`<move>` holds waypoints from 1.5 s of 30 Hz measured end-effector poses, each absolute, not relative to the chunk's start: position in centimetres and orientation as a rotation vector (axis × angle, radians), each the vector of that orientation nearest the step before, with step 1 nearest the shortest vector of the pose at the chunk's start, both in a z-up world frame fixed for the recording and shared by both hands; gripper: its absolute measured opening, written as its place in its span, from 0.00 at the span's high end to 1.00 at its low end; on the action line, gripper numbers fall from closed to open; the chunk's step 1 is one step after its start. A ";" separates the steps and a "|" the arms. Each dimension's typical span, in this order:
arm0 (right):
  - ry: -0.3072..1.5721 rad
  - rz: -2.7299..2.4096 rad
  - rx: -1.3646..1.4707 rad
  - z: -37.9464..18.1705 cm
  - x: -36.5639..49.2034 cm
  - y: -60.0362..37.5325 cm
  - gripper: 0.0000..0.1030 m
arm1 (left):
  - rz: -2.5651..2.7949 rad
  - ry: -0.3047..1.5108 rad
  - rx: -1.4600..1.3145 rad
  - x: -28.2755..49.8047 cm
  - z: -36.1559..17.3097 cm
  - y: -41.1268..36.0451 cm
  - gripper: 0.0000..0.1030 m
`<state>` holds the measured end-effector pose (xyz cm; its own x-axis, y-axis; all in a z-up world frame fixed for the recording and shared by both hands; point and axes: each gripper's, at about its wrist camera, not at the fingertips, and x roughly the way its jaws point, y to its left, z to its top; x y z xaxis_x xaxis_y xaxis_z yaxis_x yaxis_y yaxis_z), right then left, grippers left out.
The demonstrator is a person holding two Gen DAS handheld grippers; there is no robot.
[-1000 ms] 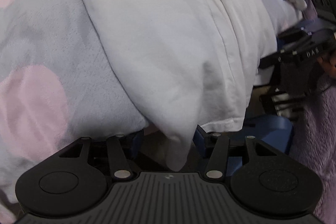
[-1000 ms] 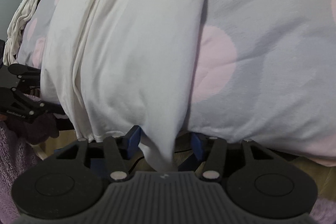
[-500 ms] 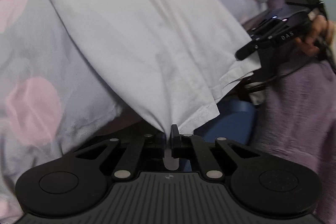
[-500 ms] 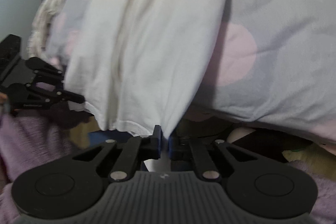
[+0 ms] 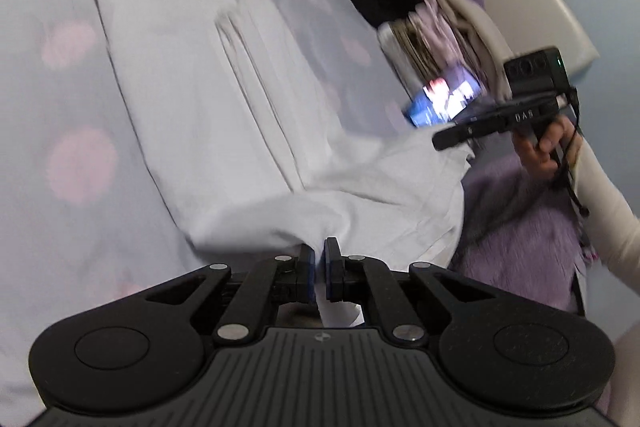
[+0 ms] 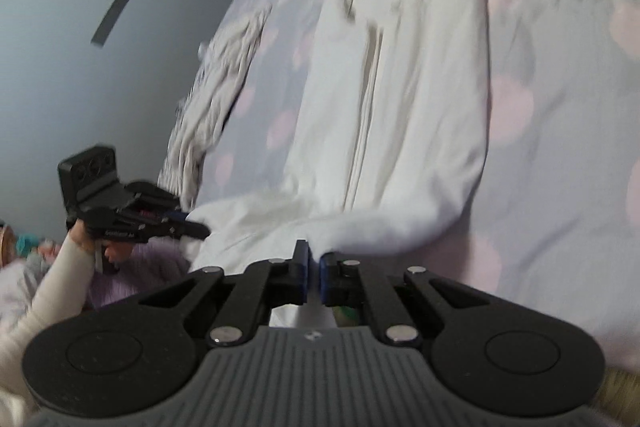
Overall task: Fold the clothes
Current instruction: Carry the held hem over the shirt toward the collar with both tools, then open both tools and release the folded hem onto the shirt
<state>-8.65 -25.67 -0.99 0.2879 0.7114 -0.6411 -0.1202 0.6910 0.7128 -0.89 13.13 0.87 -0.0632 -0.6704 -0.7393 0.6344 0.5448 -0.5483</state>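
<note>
Here, left gripper (image 5: 319,259) pinching white garment (image 5: 208,99) hem, right gripper (image 6: 314,267) likewise, bedspread (image 6: 560,131) beneath.

the shirt (image 5: 208,99) lies lengthwise on the bedspread (image 5: 60,155), its near hem lifted off the bed. at that hem sit the left gripper (image 5: 319,259) and the right gripper (image 6: 314,265), one at each corner. right of the shirt a phone (image 5: 444,99) rests on the bed, a stack of clothes (image 5: 424,23) behind it. left of the shirt, in the right wrist view, a crumpled garment (image 6: 216,107) lies along the bed's edge.
</note>
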 end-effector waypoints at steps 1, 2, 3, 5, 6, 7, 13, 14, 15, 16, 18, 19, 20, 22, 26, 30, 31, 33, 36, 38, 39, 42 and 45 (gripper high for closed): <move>1.142 0.585 0.623 -0.9 -7.9 -25.8 0.94 | -1.051 1.226 -0.042 0.0 1.2 13.0 0.98; 1.129 0.565 0.636 -0.8 -7.2 -26.1 0.94 | -1.030 1.217 -0.049 1.0 1.3 12.9 0.98; 1.118 0.547 0.652 -0.7 -6.4 -26.3 0.94 | -1.008 1.210 -0.057 2.1 1.4 12.8 0.98; 1.107 0.508 0.679 -1.1 -4.5 -26.8 0.94 | -0.962 1.209 -0.080 4.3 1.1 12.7 0.98; 1.106 0.488 0.687 -1.4 -3.6 -27.1 0.94 | -0.942 1.212 -0.090 5.5 0.6 12.4 0.98; 1.104 0.468 0.696 -1.7 -2.7 -27.4 0.94 | -0.924 1.210 -0.093 6.5 0.1 11.9 0.98; 1.111 0.378 0.722 -3.5 2.5 -28.0 0.94 | -0.865 1.225 -0.112 11.9 -2.3 10.8 0.99; 1.114 0.370 0.722 -3.7 3.5 -28.0 0.94 | -0.861 1.228 -0.113 12.8 -2.5 10.7 0.99; 1.117 0.365 0.721 -4.0 4.3 -28.1 0.94 | -0.859 1.227 -0.113 13.5 -2.8 10.7 0.99; 1.125 0.356 0.726 -4.5 5.2 -28.2 0.94 | -0.854 1.232 -0.119 14.3 -3.2 10.6 0.99; 1.143 0.334 0.738 -5.7 6.9 -28.4 0.94 | -0.833 1.250 -0.139 15.9 -4.2 10.4 0.99; 1.155 0.321 0.746 -6.3 7.5 -28.5 0.94 | -0.815 1.265 -0.151 16.6 -4.8 10.5 0.99; 1.168 0.308 0.756 -7.0 8.1 -28.6 0.94 | -0.795 1.284 -0.158 17.1 -5.6 10.5 0.99; 1.192 0.284 0.775 -8.3 8.9 -28.7 0.94 | -0.763 1.324 -0.154 17.8 -7.2 10.3 0.99; 1.218 0.263 0.809 -9.6 9.3 -29.1 0.92 | -0.734 1.358 -0.185 18.4 -8.5 10.2 0.99; 1.196 0.279 0.853 -9.2 9.0 -29.3 0.64 | -0.718 1.352 -0.211 18.4 -8.0 10.1 0.93; 1.186 0.286 0.865 -8.9 8.9 -29.3 0.57 | -0.718 1.346 -0.221 18.3 -7.7 10.2 0.92; 1.154 0.288 0.838 -7.8 8.6 -29.2 0.41 | -0.722 1.329 -0.228 17.9 -7.1 10.3 0.86; 1.111 0.280 0.782 -6.1 7.8 -29.1 0.35 | -0.707 1.291 -0.220 17.2 -6.0 11.0 0.63; 1.081 0.267 0.747 -5.0 7.1 -29.1 0.35 | -0.651 1.238 -0.203 16.6 -4.9 11.6 0.49; 1.064 0.260 0.720 -4.4 6.6 -29.0 0.35 | -0.635 1.209 -0.187 16.1 -4.2 11.8 0.49; 1.005 0.243 0.607 -2.6 4.5 -28.0 0.35 | -0.625 1.119 -0.138 14.3 -2.4 12.0 0.49; 0.950 0.234 0.445 -1.3 1.9 -25.9 0.40 | -0.647 1.025 -0.055 11.7 -0.8 11.4 0.51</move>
<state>1.87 -25.89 -1.34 0.5659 0.3830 -0.7301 0.0002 0.8855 0.4647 11.73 11.37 -0.82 0.3514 -0.5247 -0.7754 0.4745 0.8138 -0.3356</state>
